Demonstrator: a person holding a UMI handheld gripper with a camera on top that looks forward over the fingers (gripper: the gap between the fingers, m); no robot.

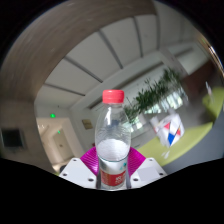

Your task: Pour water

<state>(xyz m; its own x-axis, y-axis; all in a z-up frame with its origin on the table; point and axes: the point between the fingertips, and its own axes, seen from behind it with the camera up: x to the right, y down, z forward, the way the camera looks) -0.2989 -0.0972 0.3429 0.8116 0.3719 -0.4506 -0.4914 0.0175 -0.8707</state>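
Observation:
A clear plastic water bottle (112, 140) with a red cap (113, 96) and a red label stands upright between my gripper's fingers (112, 168). Both magenta pads (88, 159) press against its lower body at either side. The bottle is partly filled with water. It is lifted high, with the ceiling and room behind it. No cup or other vessel shows.
Behind the bottle is a ceiling with curved white panels (110, 50). A leafy green plant (155, 95) stands at the right, with a white, red and blue box (170, 130) below it. A green exit sign (53, 115) shows on the left wall.

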